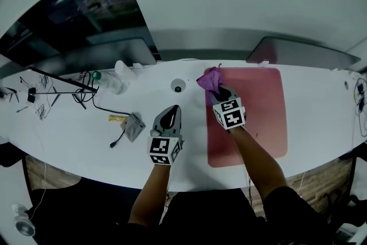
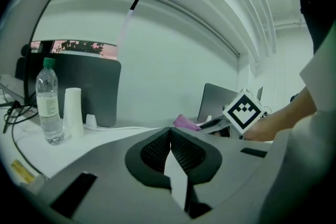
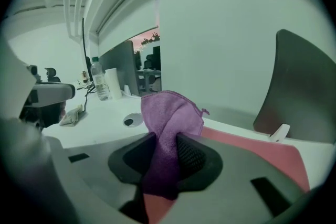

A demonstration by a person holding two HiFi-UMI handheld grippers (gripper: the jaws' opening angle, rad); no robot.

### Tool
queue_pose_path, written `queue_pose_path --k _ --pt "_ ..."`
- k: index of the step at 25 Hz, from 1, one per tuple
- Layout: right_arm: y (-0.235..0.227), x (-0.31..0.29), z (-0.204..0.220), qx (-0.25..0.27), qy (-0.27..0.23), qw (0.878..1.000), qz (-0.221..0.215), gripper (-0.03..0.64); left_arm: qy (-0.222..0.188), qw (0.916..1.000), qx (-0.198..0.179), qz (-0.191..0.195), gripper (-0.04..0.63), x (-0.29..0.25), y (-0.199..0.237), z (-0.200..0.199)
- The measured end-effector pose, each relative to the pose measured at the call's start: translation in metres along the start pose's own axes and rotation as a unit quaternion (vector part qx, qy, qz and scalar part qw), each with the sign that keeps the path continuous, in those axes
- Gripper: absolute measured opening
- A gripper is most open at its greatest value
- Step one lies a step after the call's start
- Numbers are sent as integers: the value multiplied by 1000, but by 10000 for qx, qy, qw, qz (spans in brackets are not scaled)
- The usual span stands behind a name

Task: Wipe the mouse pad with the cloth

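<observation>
Here, the right gripper (image 1: 218, 92) pinches a soft, fuzzy purple cloth (image 3: 170, 113) over the flat red mouse pad (image 1: 258, 106). The left gripper (image 2: 170, 139) has its jaws pressed together on nothing.

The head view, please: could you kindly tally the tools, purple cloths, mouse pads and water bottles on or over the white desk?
2 tools: left tool, right tool
1 purple cloth, gripped by the right tool
1 mouse pad
1 water bottle
Total: 5

water bottle (image 2: 48, 105) just beside a white cup (image 2: 73, 113) — round grommet (image 1: 178, 86) in the desk (image 1: 74, 137)
</observation>
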State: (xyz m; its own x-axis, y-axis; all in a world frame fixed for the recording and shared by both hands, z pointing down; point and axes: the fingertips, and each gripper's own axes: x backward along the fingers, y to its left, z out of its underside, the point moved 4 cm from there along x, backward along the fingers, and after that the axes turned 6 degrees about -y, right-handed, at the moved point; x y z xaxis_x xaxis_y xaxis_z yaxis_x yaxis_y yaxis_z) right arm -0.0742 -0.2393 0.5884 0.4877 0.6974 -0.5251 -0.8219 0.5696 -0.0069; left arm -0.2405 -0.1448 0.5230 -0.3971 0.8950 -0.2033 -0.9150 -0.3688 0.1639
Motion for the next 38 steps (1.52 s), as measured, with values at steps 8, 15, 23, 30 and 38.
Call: queue_pose_path --k 8,15,23,30,38 --pt "-9 -55 5 152 816 9957 407 126 115 9997 80 -179 23 0 9 9" --pt "-16 -63 11 -22 1046 9933 489 123 237 9994 93 -230 22 2 6 18" --pt "-33 -56 12 -280 983 9933 544 123 228 9997 1 -37 21 -6 -8 17" --pt "-68 -33 26 -319 1042 9908 808 123 300 9994 -47 147 22 -14 -38 21" --pt "-119 -5 45 -557 1107 9869 1034 123 378 9988 -60 311 22 -29 -69 27"
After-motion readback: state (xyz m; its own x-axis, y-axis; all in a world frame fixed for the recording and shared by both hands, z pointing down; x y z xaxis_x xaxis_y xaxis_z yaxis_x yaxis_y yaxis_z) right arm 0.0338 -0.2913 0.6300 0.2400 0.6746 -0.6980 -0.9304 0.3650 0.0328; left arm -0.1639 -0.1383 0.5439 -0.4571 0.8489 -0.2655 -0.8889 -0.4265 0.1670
